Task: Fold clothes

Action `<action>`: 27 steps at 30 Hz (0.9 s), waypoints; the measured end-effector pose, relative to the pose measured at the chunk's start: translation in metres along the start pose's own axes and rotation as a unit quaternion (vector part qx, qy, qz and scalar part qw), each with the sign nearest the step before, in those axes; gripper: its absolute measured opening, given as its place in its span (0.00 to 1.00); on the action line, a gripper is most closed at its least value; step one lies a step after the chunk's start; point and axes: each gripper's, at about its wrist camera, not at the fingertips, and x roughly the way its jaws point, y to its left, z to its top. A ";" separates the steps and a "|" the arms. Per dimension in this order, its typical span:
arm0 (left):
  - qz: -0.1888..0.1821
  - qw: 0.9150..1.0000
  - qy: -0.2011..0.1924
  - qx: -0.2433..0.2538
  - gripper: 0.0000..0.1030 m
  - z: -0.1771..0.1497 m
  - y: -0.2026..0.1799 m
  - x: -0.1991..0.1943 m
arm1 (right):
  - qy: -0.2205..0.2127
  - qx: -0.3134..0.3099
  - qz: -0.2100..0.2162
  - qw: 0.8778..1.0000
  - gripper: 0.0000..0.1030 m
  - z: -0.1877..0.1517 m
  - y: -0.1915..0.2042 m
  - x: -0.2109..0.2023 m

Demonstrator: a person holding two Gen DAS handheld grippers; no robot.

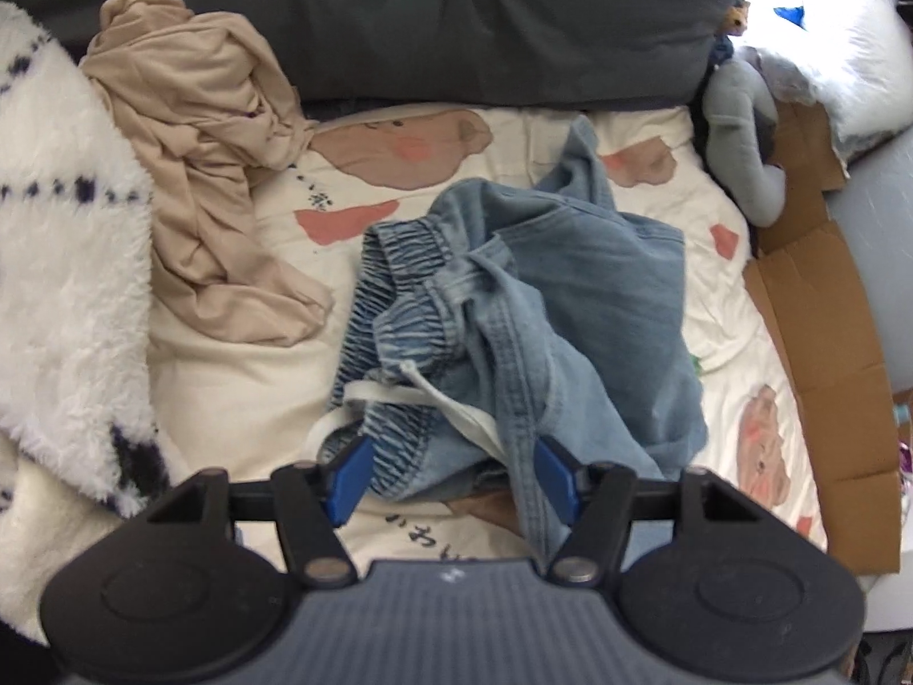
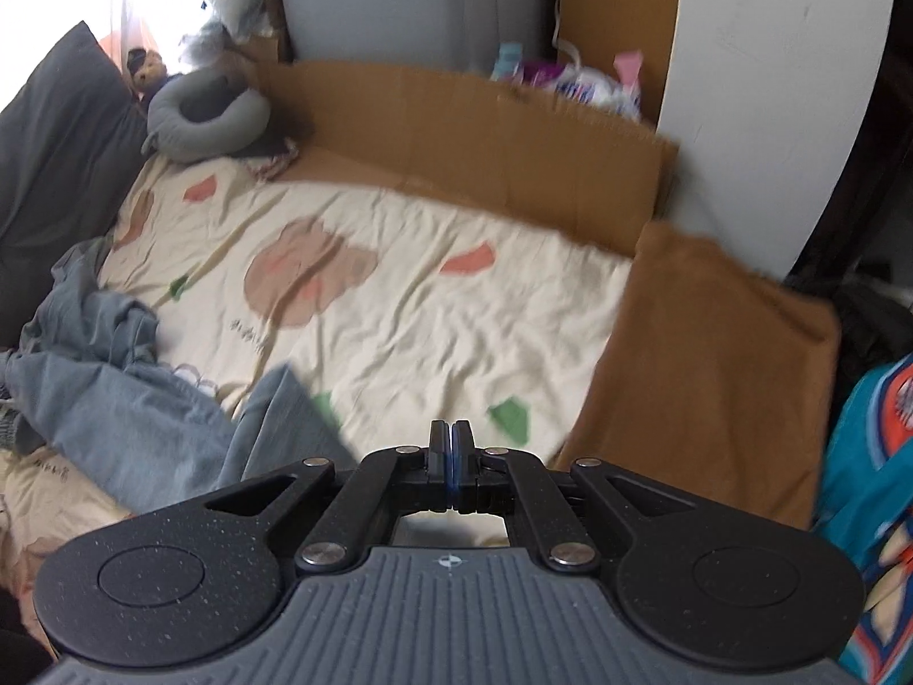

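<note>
Left wrist view: left gripper (image 1: 451, 476) at bottom centre, jaws apart, blue pads either side of the near edge of crumpled denim shorts (image 1: 513, 308); not clamped. Shorts lie mid-frame on the cream printed bedsheet (image 1: 228, 377), elastic waistband and white drawstring (image 1: 433, 394) facing the camera. Beige garment (image 1: 205, 171) bunched at upper left, touching a white fluffy blanket (image 1: 63, 217) at left edge. Dark pillow (image 1: 456, 17) across the top, cardboard (image 1: 821, 342) at right.

Right wrist view: right gripper (image 2: 451, 451) at bottom centre, jaws together, nothing between them. Denim at lower left, brown folded cloth (image 2: 713, 365) at right on the bed.
</note>
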 end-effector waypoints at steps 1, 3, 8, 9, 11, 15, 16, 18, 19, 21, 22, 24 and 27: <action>0.001 1.000 -0.002 -0.002 0.63 0.001 0.002 0.004 | 0.007 0.007 0.003 1.000 0.01 -0.005 0.001 0.005; 0.004 1.000 -0.007 -0.007 0.63 0.003 0.005 0.012 | 0.020 0.021 0.013 0.999 0.05 -0.016 0.004 0.016; 0.010 1.000 -0.019 -0.020 0.64 0.008 0.012 0.032 | 0.043 0.019 0.037 0.998 0.49 -0.052 0.018 0.046; 0.010 1.000 -0.020 -0.021 0.64 0.009 0.013 0.035 | 0.047 0.017 0.043 0.998 0.49 -0.058 0.021 0.052; 0.009 0.999 -0.021 -0.023 0.64 0.010 0.014 0.042 | 0.062 0.011 0.046 0.997 0.51 -0.067 0.029 0.065; 0.009 0.999 -0.024 -0.023 0.65 0.012 0.014 0.056 | 0.067 -0.023 0.044 0.997 0.67 -0.078 0.042 0.087; 0.009 0.999 -0.024 -0.022 0.65 0.012 0.014 0.059 | 0.067 -0.034 0.039 0.996 0.70 -0.079 0.045 0.093; 0.011 0.999 -0.026 -0.021 0.66 0.012 0.013 0.063 | 0.069 -0.063 0.027 0.995 0.74 -0.082 0.052 0.106; 0.011 0.999 -0.027 -0.021 0.66 0.013 0.013 0.066 | 0.071 -0.079 0.020 0.994 0.74 -0.083 0.056 0.113; 0.012 0.999 -0.028 -0.021 0.66 0.014 0.012 0.070 | 0.075 -0.113 0.003 0.991 0.75 -0.085 0.061 0.127; 0.013 0.999 -0.028 -0.022 0.66 0.014 0.013 0.072 | 0.078 -0.130 -0.005 0.988 0.75 -0.087 0.064 0.135; 0.012 0.999 -0.030 -0.026 0.67 0.015 0.014 0.077 | 0.089 -0.161 -0.021 0.983 0.75 -0.093 0.068 0.151; 0.013 0.999 -0.032 -0.032 0.67 0.016 0.015 0.082 | 0.105 -0.202 -0.045 0.973 0.75 -0.101 0.075 0.175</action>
